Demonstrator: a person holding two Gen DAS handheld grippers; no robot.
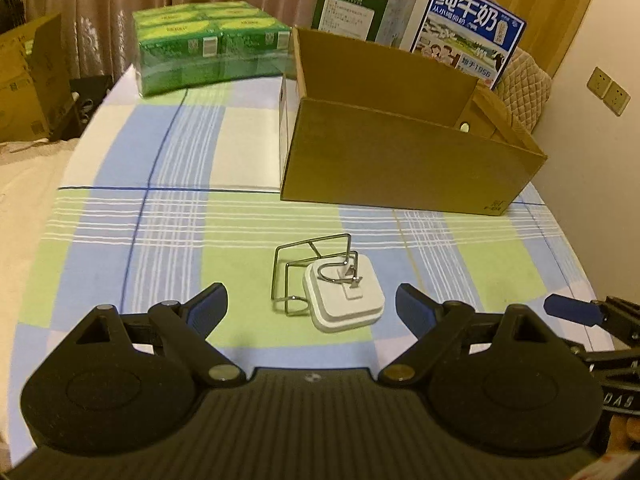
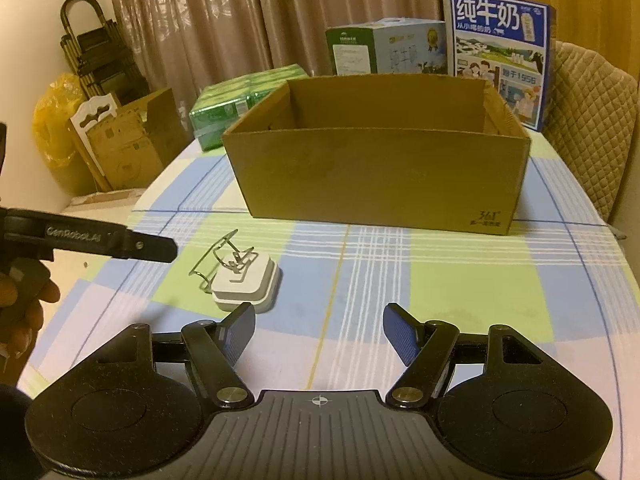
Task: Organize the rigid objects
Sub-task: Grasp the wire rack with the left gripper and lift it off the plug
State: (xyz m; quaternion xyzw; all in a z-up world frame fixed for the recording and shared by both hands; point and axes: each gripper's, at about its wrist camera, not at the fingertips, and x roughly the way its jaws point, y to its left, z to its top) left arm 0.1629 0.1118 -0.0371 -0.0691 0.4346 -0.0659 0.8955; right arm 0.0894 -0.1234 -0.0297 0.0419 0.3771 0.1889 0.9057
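On the checked cloth covering the surface (image 1: pixel 168 208), left to right as the left wrist view gives it: a shrink-wrapped green pack (image 1: pixel 208 46) at the far left corner; an open cardboard box (image 1: pixel 400 164) right of centre, top flaps folded away, interior mostly hidden from this angle; behind the box, two upright milk cartons, one green-and-white (image 1: pixel 356 12), one blue (image 1: pixel 472 28).

Task item: a wire holder on a white square base (image 1: pixel 340 296) lies on the cloth in front of the box, well apart from it, wire loops toward the left, base toward the right. It rests on a green square of the pattern.

Left gripper (image 1: pixel 310 306): fingers spread wide, nothing between the pads; the holder sits just ahead of the gap, untouched.

Right gripper (image 2: pixel 320 332): fingers apart, nothing between them, bare cloth ahead. In this view the holder (image 2: pixel 244 280) lies forward and to the left, and the box (image 2: pixel 380 176) stands straight ahead. A hand (image 2: pixel 20 304) gripping the left tool shows at the left edge.

Off the surface, far left in the right view: a yellow bag (image 2: pixel 56 120) and flattened cardboard (image 2: pixel 128 140).
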